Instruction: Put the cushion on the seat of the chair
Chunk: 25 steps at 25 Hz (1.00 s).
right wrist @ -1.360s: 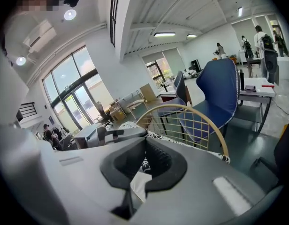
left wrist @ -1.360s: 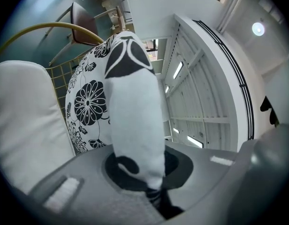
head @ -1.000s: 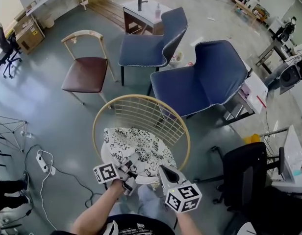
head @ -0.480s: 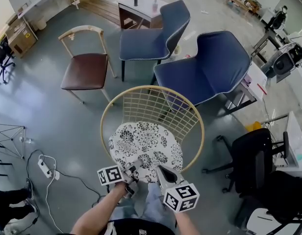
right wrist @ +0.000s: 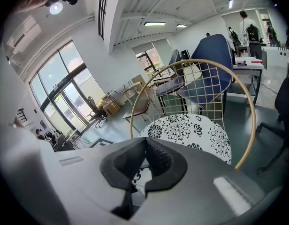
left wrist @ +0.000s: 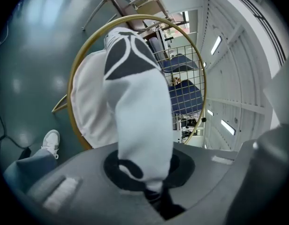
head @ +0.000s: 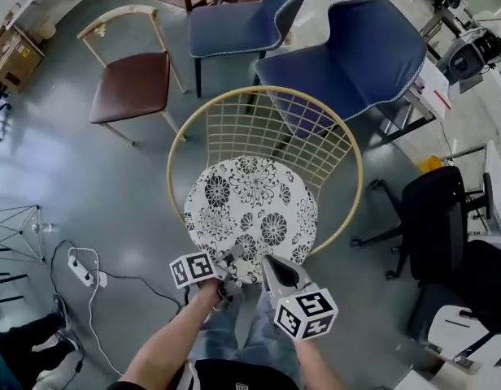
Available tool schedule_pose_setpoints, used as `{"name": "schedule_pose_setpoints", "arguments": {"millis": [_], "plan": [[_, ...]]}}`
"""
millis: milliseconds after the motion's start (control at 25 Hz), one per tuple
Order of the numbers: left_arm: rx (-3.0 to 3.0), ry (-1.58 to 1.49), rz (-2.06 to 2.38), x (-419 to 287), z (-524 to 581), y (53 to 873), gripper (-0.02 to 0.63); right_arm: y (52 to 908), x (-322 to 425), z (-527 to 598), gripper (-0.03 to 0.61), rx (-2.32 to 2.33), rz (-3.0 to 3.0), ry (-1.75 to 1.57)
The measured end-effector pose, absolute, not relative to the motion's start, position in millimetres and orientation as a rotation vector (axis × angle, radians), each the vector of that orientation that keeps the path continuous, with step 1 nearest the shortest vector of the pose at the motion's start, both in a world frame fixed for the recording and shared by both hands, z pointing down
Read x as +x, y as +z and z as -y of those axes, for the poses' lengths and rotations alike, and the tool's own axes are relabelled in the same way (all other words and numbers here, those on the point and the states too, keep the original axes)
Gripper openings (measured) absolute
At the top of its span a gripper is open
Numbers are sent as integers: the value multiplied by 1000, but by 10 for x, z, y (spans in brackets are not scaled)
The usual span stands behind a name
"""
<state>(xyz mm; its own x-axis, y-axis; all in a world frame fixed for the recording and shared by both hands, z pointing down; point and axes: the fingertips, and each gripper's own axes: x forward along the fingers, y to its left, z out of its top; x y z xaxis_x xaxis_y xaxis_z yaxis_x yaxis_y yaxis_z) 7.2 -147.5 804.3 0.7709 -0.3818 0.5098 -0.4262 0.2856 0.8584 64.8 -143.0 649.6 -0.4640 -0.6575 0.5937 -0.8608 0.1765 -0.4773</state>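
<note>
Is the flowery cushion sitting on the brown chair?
No, the cushion lies on the seat of the round gold wire chair, and the brown chair stands apart at the upper left.

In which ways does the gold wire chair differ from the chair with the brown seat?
The gold wire chair has a round rim and a grid back; the brown-seat chair has a pale frame and an open, curved backrest. The wire chair carries the floral cushion; the brown seat is bare. Both stand upright on the grey floor.
</note>
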Motion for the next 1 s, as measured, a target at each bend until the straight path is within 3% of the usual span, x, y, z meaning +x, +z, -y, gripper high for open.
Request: {"name": "schedule_pose_setpoints", "arguments": {"millis": [120, 360, 520, 1000], "plan": [[1292, 59, 768, -22, 1440, 8191, 66, 6612, 605, 1330, -5, 1462, 2171, 1190], [1218, 126, 789, -182, 1321, 8408, 273, 6716, 558, 1218, -5, 1464, 2134, 1224], [1186, 163, 847, -383, 1221, 8485, 348, 6715, 478, 1186, -5, 1441, 2143, 1219], [1368, 351, 948, -953, 1084, 8077, 328, 6401, 435, 1166, -5, 1501, 2141, 1198]]}}
